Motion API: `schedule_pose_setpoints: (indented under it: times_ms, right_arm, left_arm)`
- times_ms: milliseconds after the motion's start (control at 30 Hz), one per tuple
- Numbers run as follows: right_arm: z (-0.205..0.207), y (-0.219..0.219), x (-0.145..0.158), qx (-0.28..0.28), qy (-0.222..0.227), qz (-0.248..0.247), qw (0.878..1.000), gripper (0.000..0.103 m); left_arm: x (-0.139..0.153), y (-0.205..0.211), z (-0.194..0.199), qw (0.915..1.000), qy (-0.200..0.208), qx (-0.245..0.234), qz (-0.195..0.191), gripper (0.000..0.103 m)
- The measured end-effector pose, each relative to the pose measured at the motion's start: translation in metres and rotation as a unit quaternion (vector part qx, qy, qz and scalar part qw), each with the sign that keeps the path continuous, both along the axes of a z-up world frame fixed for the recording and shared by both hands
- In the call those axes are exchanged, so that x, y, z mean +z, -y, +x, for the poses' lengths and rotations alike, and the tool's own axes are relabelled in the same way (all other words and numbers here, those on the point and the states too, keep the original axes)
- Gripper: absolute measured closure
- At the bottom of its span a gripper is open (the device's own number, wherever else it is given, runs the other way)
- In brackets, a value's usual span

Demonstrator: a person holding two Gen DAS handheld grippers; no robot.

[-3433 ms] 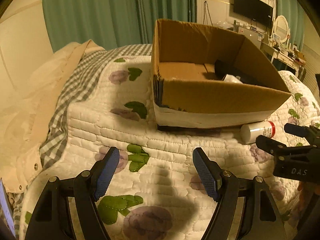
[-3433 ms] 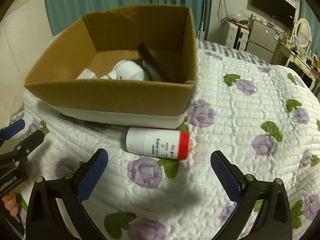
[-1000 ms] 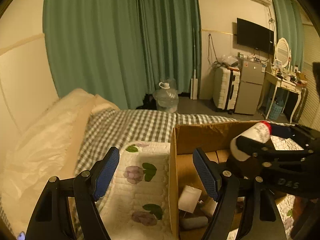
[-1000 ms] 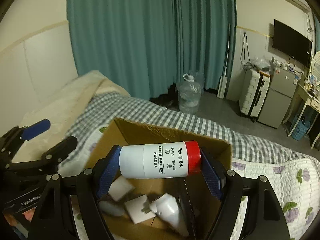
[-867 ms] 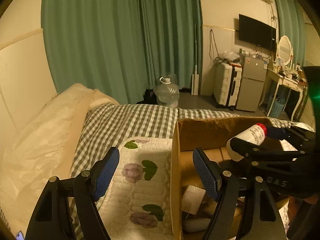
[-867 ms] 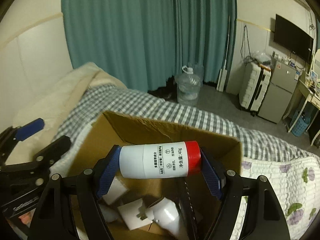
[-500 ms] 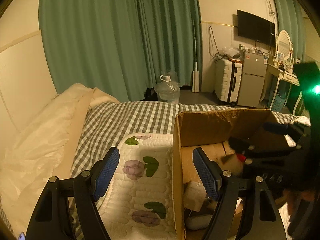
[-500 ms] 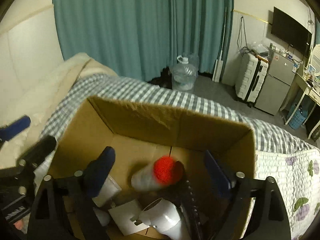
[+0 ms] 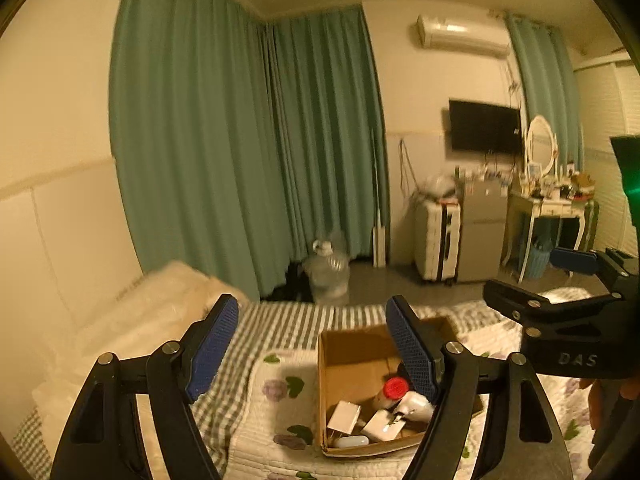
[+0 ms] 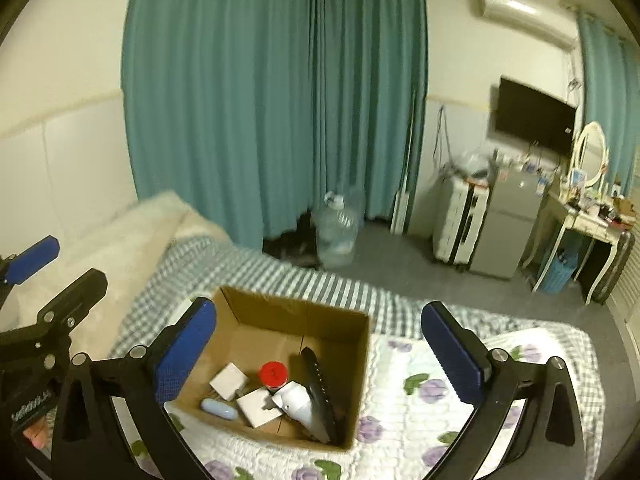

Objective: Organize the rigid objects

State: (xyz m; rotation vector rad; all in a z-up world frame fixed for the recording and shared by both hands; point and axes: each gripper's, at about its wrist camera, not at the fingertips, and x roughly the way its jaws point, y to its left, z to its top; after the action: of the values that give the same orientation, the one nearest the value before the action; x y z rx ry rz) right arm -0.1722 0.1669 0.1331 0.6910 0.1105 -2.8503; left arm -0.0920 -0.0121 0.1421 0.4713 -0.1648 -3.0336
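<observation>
While both grippers' fingers [image 10: 184,344] spread empty, right gripper [image 9: 560,320] housing reads "DAS".

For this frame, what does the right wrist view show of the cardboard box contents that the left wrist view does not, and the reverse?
Right wrist only: the long black remote-like bar along the box's right wall, and the bare quilt to the right of the box. Left wrist only: the right gripper from the side, its jaws opening and empty. Both: the brown cardboard box on the floral quilt, the red-capped white bottle and the white adapters inside it.
</observation>
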Motion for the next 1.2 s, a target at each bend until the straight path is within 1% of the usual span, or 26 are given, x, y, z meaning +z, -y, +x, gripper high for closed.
schedule_pose_setpoints:
  times_ms: [67,167,267,367,467,567,600,667,700,767,867,900,967,1067,1200]
  right_arm:
    - [0.019,-0.005,0.014,-0.002,-0.013,0.000,1.000,0.000]
    - [0.057,-0.013,0.031,-0.011,-0.037,0.003,0.999,0.000]
    - [0.084,-0.022,0.037,-0.018,-0.056,0.004,0.998,0.000]
    - [0.110,-0.030,0.035,-0.032,-0.075,0.003,0.997,0.000]
    - [0.130,-0.035,0.022,-0.043,-0.091,0.000,0.995,0.000]
    - [0.137,-0.039,-0.002,-0.052,-0.101,-0.005,0.994,0.000]
    - [0.136,-0.040,-0.012,-0.051,-0.104,-0.012,0.993,0.000]
    - [0.133,-0.040,-0.029,-0.054,-0.108,-0.023,0.992,0.000]
    - [0.128,-0.039,-0.043,-0.057,-0.105,-0.028,0.992,0.000]
    - [0.121,-0.038,-0.061,-0.056,-0.101,-0.032,0.993,0.000]
    - [0.111,-0.036,-0.089,-0.055,-0.099,-0.022,0.993,0.000]
    - [0.106,-0.036,-0.099,-0.061,-0.093,-0.015,0.994,0.000]
    - [0.099,-0.038,-0.110,-0.062,-0.077,-0.021,0.995,0.000]
    - [0.090,-0.041,-0.122,-0.067,-0.058,-0.025,0.996,0.000]
    - [0.086,-0.039,-0.133,-0.067,-0.043,-0.021,0.997,0.000]
  left_arm:
    - [0.013,-0.001,0.020,0.9998,-0.020,-0.002,-0.003,0.020]
    - [0.026,-0.001,0.043,0.9992,-0.041,-0.006,0.000,0.020]
    - [0.028,-0.002,0.056,0.9989,-0.045,-0.010,0.007,0.020]
    - [0.018,-0.007,0.065,0.9990,-0.041,-0.019,0.007,0.020]
    - [-0.001,-0.014,0.066,0.9992,-0.026,-0.028,-0.005,0.020]
    - [-0.022,-0.020,0.061,0.9995,-0.005,-0.030,-0.003,0.020]
    - [-0.027,-0.021,0.060,0.9996,0.000,-0.029,0.001,0.020]
    - [-0.047,-0.023,0.055,0.9995,0.015,-0.027,0.011,0.020]
    - [-0.055,-0.024,0.054,0.9994,0.020,-0.025,0.009,0.020]
    - [-0.078,-0.027,0.048,0.9993,0.030,-0.019,0.008,0.020]
    - [-0.109,-0.028,0.046,0.9988,0.042,-0.018,0.020,0.020]
    - [-0.118,-0.029,0.047,0.9988,0.042,-0.016,0.016,0.020]
    - [-0.134,-0.031,0.049,0.9994,0.034,-0.005,0.002,0.020]
    - [-0.145,-0.029,0.046,0.9993,0.037,-0.003,0.000,0.020]
    - [-0.148,-0.021,0.043,0.9988,0.045,-0.002,0.016,0.020]
